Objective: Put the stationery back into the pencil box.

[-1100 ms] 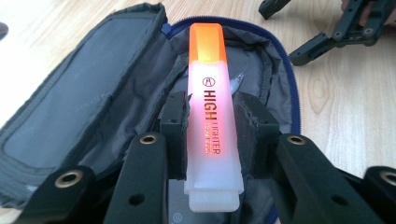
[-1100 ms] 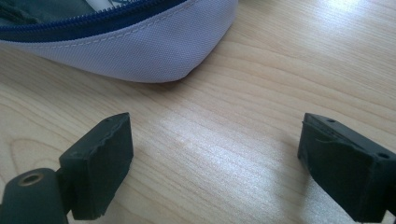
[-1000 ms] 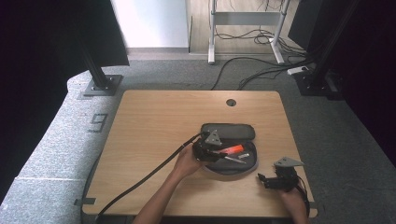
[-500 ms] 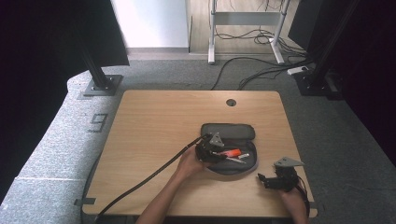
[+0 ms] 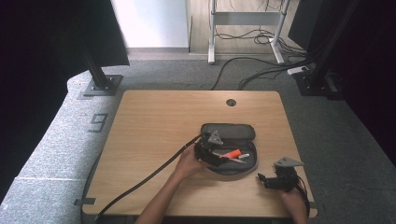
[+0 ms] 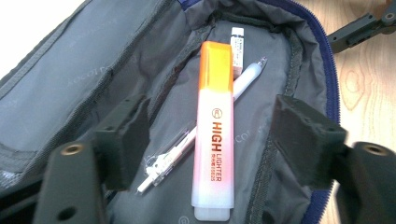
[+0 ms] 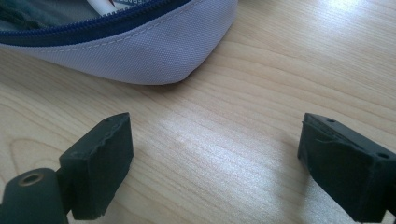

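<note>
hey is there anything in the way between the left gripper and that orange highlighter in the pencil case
Nothing visible. The left gripper hangs open over the unzipped pencil case, its jaws on either side of the highlighter. A pen lies partly under the highlighter and could get pinched along with it.

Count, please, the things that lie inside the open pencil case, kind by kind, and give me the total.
Highlighter, orange cap: 1
White pen: 1
Small white stick-shaped item, kind unclear, partly behind the highlighter: 1
Total: 3, all in the grey pencil case
</note>
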